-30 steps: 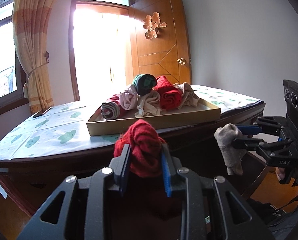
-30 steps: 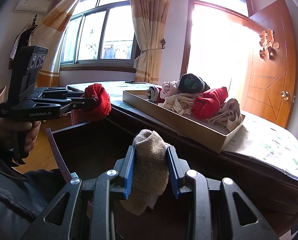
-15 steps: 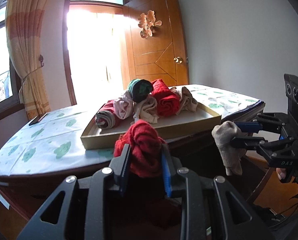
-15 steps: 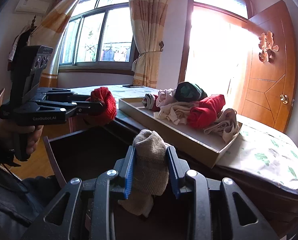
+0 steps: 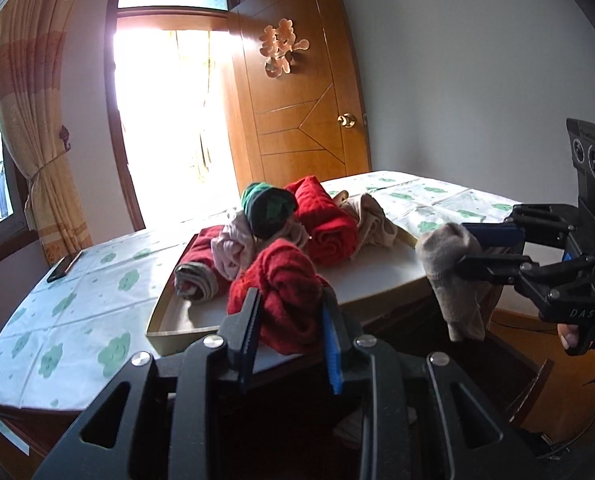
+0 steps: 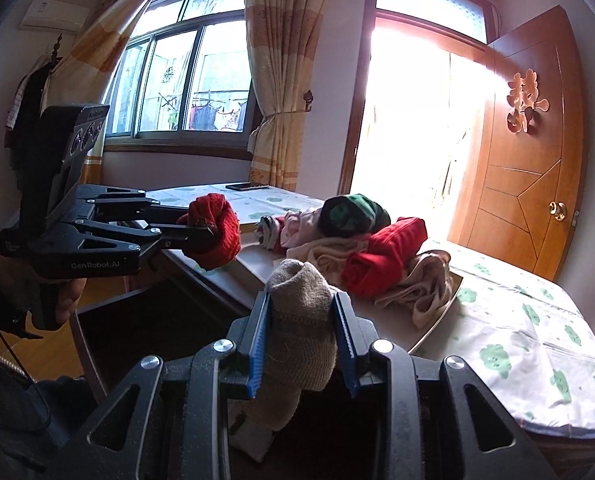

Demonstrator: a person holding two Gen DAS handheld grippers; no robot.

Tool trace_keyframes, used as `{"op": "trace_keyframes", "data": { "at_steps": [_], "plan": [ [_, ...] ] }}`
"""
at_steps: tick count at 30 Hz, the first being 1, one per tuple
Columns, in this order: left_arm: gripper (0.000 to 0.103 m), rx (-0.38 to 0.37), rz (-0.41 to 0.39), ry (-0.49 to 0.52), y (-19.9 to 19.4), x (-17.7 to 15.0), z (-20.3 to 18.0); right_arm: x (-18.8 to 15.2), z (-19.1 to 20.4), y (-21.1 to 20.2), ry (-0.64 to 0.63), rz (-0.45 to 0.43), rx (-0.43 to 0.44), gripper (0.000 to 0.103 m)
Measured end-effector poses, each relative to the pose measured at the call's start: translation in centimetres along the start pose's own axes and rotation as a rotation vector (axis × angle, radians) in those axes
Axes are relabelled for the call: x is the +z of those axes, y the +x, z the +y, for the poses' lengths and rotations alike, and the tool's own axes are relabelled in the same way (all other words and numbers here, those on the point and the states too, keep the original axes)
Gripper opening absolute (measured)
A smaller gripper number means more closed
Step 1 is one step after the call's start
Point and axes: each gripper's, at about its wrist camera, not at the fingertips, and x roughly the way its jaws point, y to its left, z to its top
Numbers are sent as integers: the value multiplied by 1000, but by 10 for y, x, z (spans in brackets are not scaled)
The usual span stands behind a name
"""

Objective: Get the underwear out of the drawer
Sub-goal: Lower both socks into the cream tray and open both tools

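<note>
Above the open drawer (image 6: 145,320), on my left, the left gripper (image 5: 291,320) has its jaws clamped on a red knitted bundle (image 5: 285,292), lifted level with the table edge. To the right, the right gripper (image 6: 302,332) is clamped the same way on a beige bundle (image 6: 301,320), whose loose tail hangs below the jaws over the drawer. Both pieces are out of the drawer but not yet in the shallow tray (image 5: 377,276) on the table (image 5: 77,320).

I judge the main risk is that hanging tail: it could catch the drawer front or the tray rim as I carry it over, and drag the bundle out of the grip. The red one is bulky and pinched only across its middle, so it may unroll or slip on release. Dropping either onto the heaped pile could knock rolls over the low rim.

Count: two grippers, two bundles held, one tray, roughly six rolled pieces already in it, though overlaps make that uncertain, and one phone (image 5: 63,266) at the far left.
</note>
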Motion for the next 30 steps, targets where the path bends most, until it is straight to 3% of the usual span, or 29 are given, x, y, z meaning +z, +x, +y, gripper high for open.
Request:
{"op": "trace_keyframes", "data": {
  "at_steps": [17, 30],
  "plan": [
    [27, -51, 96, 2, 65, 47, -7, 29, -46, 38, 53, 63, -52, 34],
    [27, -96, 249, -8, 120, 46, -26, 17, -88, 80, 208, 241, -39, 35]
  ]
}}
